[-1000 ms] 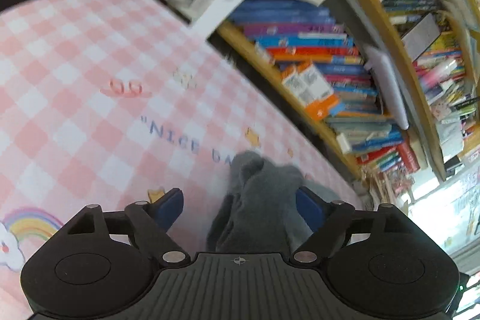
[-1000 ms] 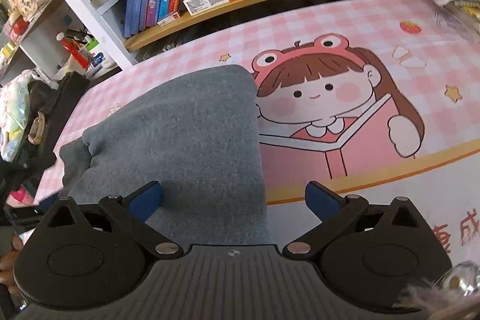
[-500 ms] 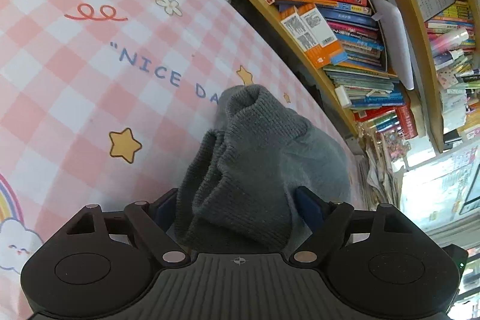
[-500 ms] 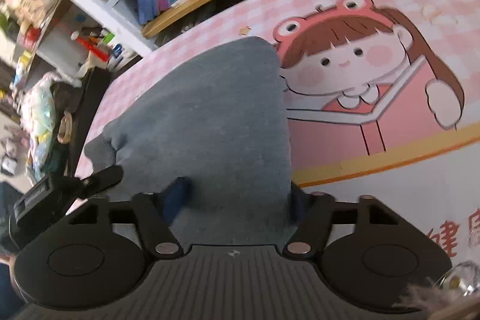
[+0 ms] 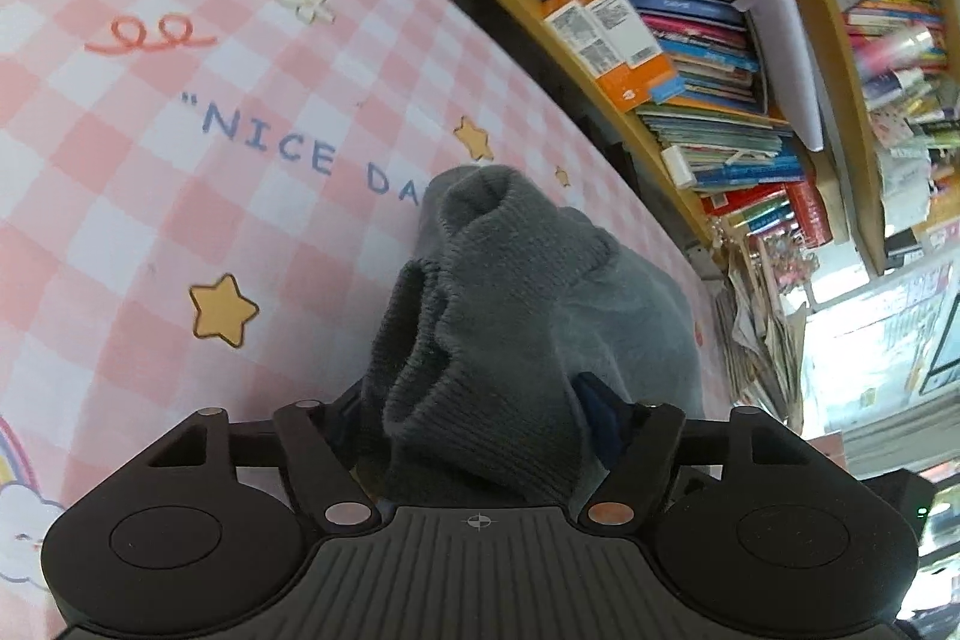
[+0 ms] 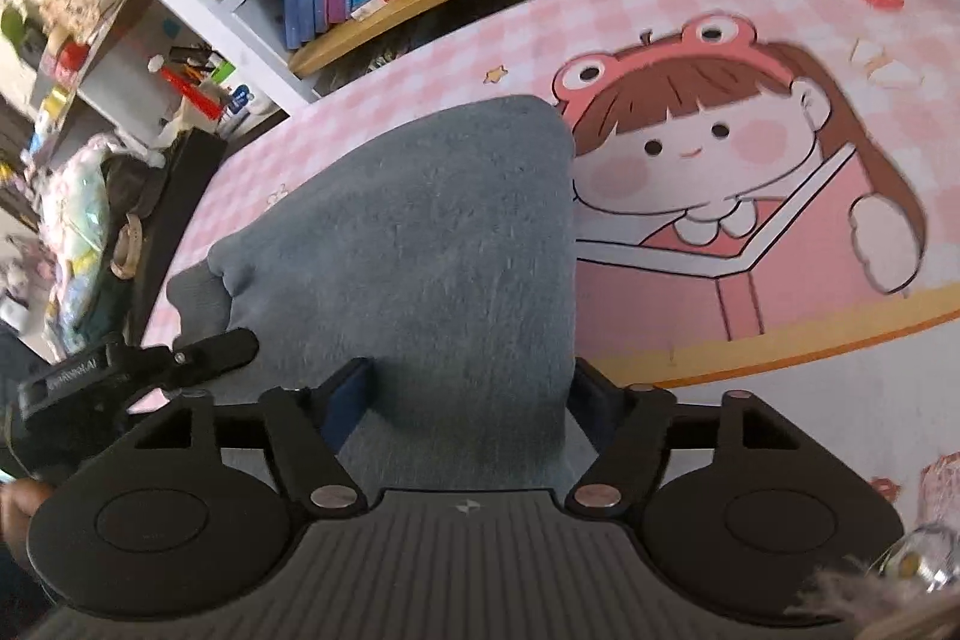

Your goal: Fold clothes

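A grey sweatshirt lies on the pink checked table mat. In the left wrist view my left gripper (image 5: 480, 418) is shut on its bunched ribbed cuff end (image 5: 480, 316), which rises between the blue pads. In the right wrist view my right gripper (image 6: 468, 400) is shut on the near edge of the folded grey body (image 6: 432, 244), which stretches away toward the back of the table. The left gripper's black body (image 6: 120, 370) shows at the left of that view, at the garment's ribbed end.
The mat (image 6: 750, 280) carries a cartoon girl print to the right of the garment and "NICE DA" lettering (image 5: 270, 142). Bookshelves (image 5: 660, 40) crowded with books line the table's far edge. A dark cluttered side area (image 6: 120, 196) lies to the left.
Both grippers have closed from open onto the grey garment. The left one moved forward over the cuff end; the right one closed on the near edge of the body.
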